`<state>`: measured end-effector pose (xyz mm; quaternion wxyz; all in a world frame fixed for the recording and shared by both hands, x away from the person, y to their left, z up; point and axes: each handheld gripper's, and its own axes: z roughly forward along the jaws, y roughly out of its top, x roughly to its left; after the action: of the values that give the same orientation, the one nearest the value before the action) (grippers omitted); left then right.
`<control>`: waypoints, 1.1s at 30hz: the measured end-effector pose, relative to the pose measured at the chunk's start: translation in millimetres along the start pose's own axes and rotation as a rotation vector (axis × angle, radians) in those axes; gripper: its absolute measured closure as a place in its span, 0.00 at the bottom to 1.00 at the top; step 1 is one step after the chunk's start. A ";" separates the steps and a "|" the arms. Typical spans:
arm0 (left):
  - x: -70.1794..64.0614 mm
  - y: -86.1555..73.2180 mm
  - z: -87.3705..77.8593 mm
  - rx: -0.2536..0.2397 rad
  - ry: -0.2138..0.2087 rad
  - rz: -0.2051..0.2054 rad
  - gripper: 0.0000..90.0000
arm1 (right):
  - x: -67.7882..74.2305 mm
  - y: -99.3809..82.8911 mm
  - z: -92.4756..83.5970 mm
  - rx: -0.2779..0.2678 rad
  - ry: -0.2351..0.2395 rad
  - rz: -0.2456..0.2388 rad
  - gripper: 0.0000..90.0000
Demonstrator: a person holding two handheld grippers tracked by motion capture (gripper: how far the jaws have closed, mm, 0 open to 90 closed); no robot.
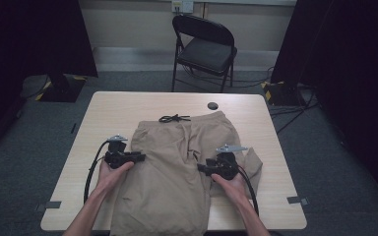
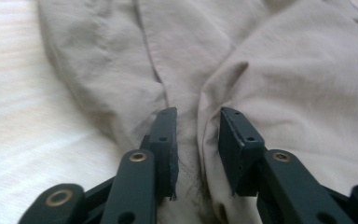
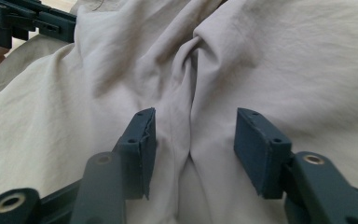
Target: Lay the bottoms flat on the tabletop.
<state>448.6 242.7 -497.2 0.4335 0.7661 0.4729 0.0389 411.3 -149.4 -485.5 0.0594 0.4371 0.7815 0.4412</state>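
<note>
Forearms come in from the bottom edge of the high view, each hand holding a gripper over tan trousers (image 1: 172,167) spread on a light wood table (image 1: 103,105).

The left gripper (image 1: 139,157) sits at the left edge of the trousers, jaws pointing right toward the middle of the cloth. In the left gripper view its two black jaws stand a narrow way apart, with a fold of cloth (image 2: 200,121) running up between them. The pads do not press it, so nothing is held.

The right gripper (image 1: 202,168) is over the right half of the trousers, jaws pointing left. In the right gripper view the jaws stand fairly wide, with a pinched ridge of cloth (image 3: 189,93) lying in the gap. Neither pad touches the ridge, so it lies loose. The left gripper (image 3: 32,21) shows at that view's top left, with a bit of the hand behind it.

The trousers lie flat at the table's centre. The waistband is at the far side and the legs run toward the person. A dark drawstring (image 1: 173,118) is coiled just past the waistband. A bit of cloth sticks out to the right past the right hand.

A small dark round hole (image 1: 212,105) is in the tabletop near the far edge. A black folding chair (image 1: 204,49) stands on the floor beyond the table. Tape marks (image 1: 298,200) are on the table's near corners.
</note>
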 end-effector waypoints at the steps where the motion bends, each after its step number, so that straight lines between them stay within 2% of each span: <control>1: 0.0 0.0 0.0 0.000 0.000 0.000 0.76 | 0.0 0.0 0.0 0.000 0.000 0.000 0.53; 3: 5.2 1.2 -1.2 -0.014 0.036 0.007 0.77 | 2.9 2.0 10.9 0.030 -0.007 0.004 0.48; 5: 15.1 0.9 -3.4 -0.038 0.035 -0.012 0.77 | 3.1 2.4 17.6 0.044 -0.001 0.011 0.49; 7: 18.8 2.9 -4.4 -0.028 0.036 -0.013 0.78 | 3.8 2.4 20.5 0.032 0.003 0.015 0.49; 8: 20.4 5.5 -4.9 -0.017 0.051 -0.007 0.78 | 5.8 2.8 23.7 0.023 0.012 0.023 0.49; 10: 23.9 9.0 -6.0 -0.020 0.099 0.002 0.78 | 11.5 3.5 28.4 0.021 0.020 0.003 0.49; 11: 30.8 8.1 -7.7 -0.044 0.101 -0.015 0.78 | 18.4 4.5 32.8 0.030 0.040 -0.006 0.49; 12: 30.8 8.1 -7.7 -0.044 0.101 -0.015 0.79 | 21.1 4.9 33.9 0.037 0.047 -0.005 0.49; 13: 36.5 6.8 -9.8 -0.059 0.102 -0.027 0.80 | 25.4 5.2 35.5 0.048 0.058 -0.015 0.51; 14: 39.4 6.0 -11.2 -0.067 0.098 -0.040 0.81 | 28.4 5.1 35.6 0.059 0.073 -0.025 0.52; 15: 44.2 4.2 -15.9 -0.074 0.114 -0.056 0.81 | 33.2 4.0 33.4 0.061 0.091 -0.047 0.52; 16: 44.2 4.2 -15.9 -0.074 0.114 -0.056 0.79 | 35.1 3.5 30.0 0.056 0.088 -0.056 0.52; 19: 42.5 3.3 -19.0 -0.066 0.125 -0.064 0.70 | 32.7 3.8 20.7 0.039 0.085 -0.046 0.52; 21: 39.9 3.6 -22.9 -0.073 0.106 -0.062 0.69 | 24.8 5.2 3.7 0.019 0.066 -0.042 0.52; 24: 32.8 5.9 -34.1 -0.132 0.057 -0.067 0.68 | 13.1 2.9 -24.1 -0.003 0.046 -0.033 0.53; 25: 28.4 6.9 -37.7 -0.139 0.054 -0.056 0.68 | 9.9 0.7 -33.1 -0.007 0.044 -0.022 0.53; 26: 19.0 7.7 -42.7 -0.131 0.038 -0.036 0.67 | 4.6 -7.2 -50.0 -0.028 0.038 -0.015 0.54; 28: 7.2 6.3 -50.0 -0.145 0.015 -0.014 0.66 | 1.1 -18.6 -65.1 -0.025 0.019 -0.006 0.54; 29: 1.1 5.3 -52.6 -0.148 0.002 -0.005 0.66 | -0.8 -23.5 -69.7 -0.028 0.011 -0.005 0.54; 30: 1.1 5.3 -52.6 -0.148 0.002 -0.005 0.66 | -0.8 -23.5 -69.7 -0.028 0.011 -0.005 0.54; 31: -6.6 4.4 -55.3 -0.138 -0.002 0.009 0.66 | -6.8 -38.5 -81.4 -0.011 -0.010 0.014 0.53; 32: -11.1 3.6 -56.3 -0.136 -0.011 0.016 0.66 | -6.8 -38.5 -81.4 -0.011 -0.010 0.014 0.53; 33: -24.4 2.9 -57.9 -0.117 -0.029 0.043 0.66 | -11.2 -50.0 -89.6 -0.005 -0.035 0.023 0.51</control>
<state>409.9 260.0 -450.7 0.4833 0.7501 0.4468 0.0648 343.8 -226.2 -471.8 0.0691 0.4535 0.7742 0.4360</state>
